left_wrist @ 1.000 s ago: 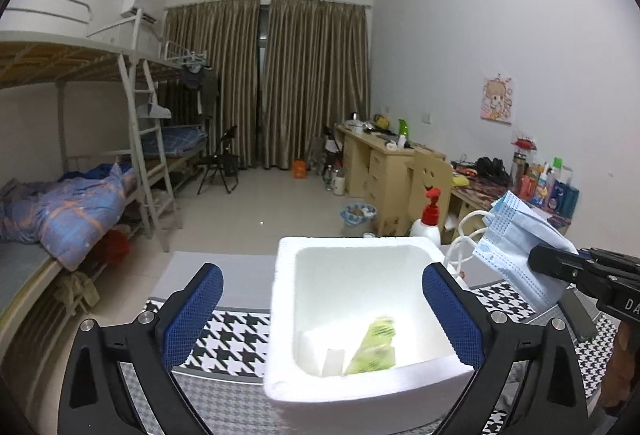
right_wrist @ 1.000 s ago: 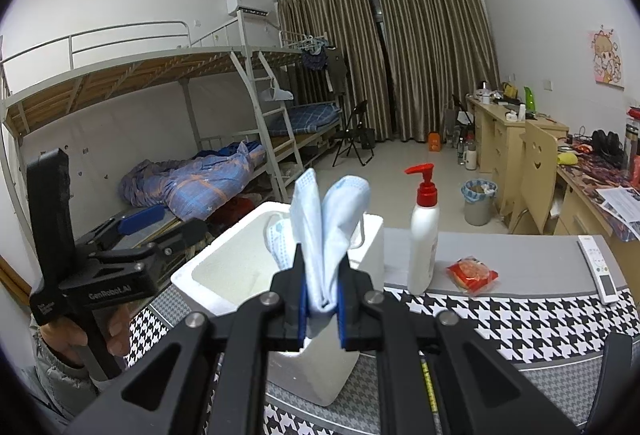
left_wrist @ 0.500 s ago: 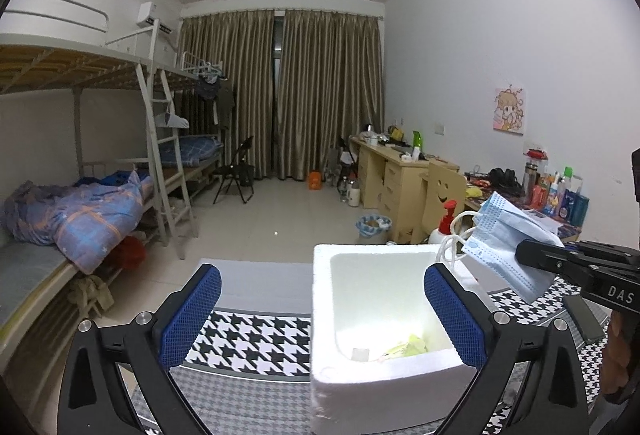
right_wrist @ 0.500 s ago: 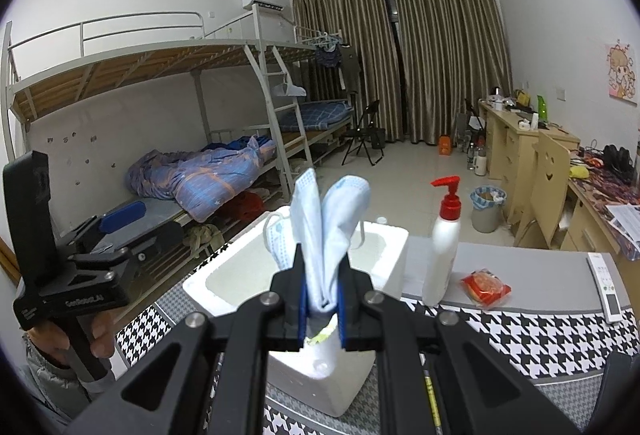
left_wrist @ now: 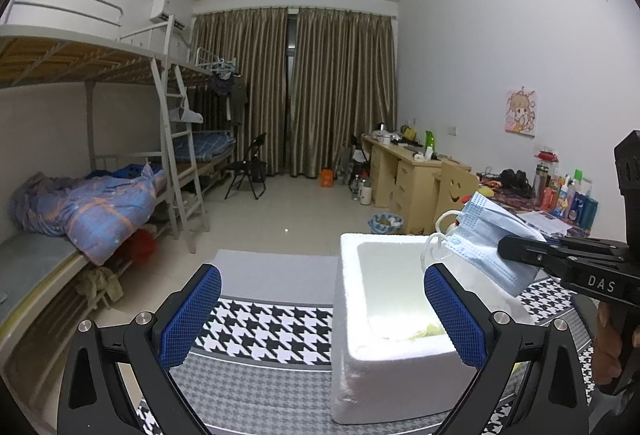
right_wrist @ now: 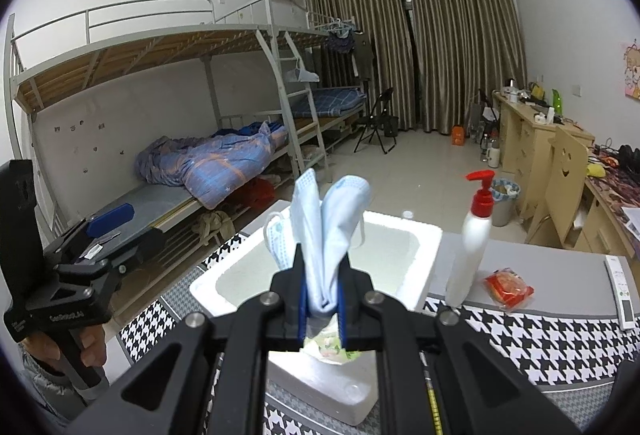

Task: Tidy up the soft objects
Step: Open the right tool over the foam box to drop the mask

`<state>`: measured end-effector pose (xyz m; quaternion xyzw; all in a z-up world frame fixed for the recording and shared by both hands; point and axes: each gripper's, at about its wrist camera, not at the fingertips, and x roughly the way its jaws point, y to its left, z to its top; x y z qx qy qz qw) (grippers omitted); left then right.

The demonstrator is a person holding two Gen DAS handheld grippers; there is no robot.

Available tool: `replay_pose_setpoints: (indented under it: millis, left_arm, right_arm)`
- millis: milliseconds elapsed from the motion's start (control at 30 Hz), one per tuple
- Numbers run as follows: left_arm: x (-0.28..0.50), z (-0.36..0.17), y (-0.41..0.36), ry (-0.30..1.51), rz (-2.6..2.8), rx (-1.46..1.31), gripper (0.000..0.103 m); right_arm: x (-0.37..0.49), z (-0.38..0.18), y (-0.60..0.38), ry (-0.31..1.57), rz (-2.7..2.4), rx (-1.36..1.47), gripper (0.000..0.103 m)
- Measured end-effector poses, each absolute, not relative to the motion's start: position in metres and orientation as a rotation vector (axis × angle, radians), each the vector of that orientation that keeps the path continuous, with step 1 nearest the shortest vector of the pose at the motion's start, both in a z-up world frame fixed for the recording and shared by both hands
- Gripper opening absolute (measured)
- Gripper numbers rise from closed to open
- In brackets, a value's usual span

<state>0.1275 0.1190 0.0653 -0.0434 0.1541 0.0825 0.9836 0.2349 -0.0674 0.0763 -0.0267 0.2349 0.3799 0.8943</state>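
You have the blue face mask (right_wrist: 326, 235) pinched by its folded middle, so both halves stand up out of the right gripper (right_wrist: 322, 301) like two ears at the centre of the right wrist view, with the white ear loops (right_wrist: 276, 223) dangling to the left. The jaws are clenched tight on the fabric, which keeps a limp thing from sliding out. In the left wrist view the same mask (left_wrist: 494, 235) sits at the right of the frame, hanging over the far right corner of the white foam box (left_wrist: 360, 351). That box looks like the place for soft things: something pale green and crumpled (left_wrist: 424, 331) already lies at its bottom. By my reading you are in the carry-and-drop step, with the mask above the opening but not yet let go.

Your left gripper (left_wrist: 320, 315) is released, its blue pads (left_wrist: 192, 315) spread wide and holding nothing, with the box's near wall between them, perhaps ready to steady it. Further right on the houndstooth tablecloth (right_wrist: 540, 339) stand a red-topped pump bottle (right_wrist: 472, 247), a red packet (right_wrist: 508, 287) and a remote (right_wrist: 620, 291), all clear of the box.
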Motion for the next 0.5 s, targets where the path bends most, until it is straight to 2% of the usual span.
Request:
replay_pose_setpoints:
  millis: [200, 233, 300, 367, 500]
  left_arm:
    - [0.122, 0.061, 0.127, 0.310, 0.177, -0.098, 0.102]
    - [0.121, 0.060, 0.127, 0.310, 0.177, -0.101, 0.102]
    - [0.120, 0.059, 0.128, 0.311, 0.175, -0.103, 0.102]
    - [0.120, 0.059, 0.128, 0.312, 0.177, -0.102, 0.102]
    - [0.117, 0.059, 0.134, 0.304, 0.194, -0.116, 0.102]
  right_arm:
    - [0.244, 0.071, -0.056, 0.514, 0.778, -0.068, 0.015]
    - [0.244, 0.069, -0.055, 0.519, 0.776, -0.070, 0.018]
    - [0.245, 0.067, -0.051, 0.526, 0.779, -0.081, 0.032]
    - [0.245, 0.064, -0.048, 0.525, 0.777, -0.088, 0.057]
    - [0.244, 0.061, -0.047, 0.536, 0.772, -0.102, 0.070]
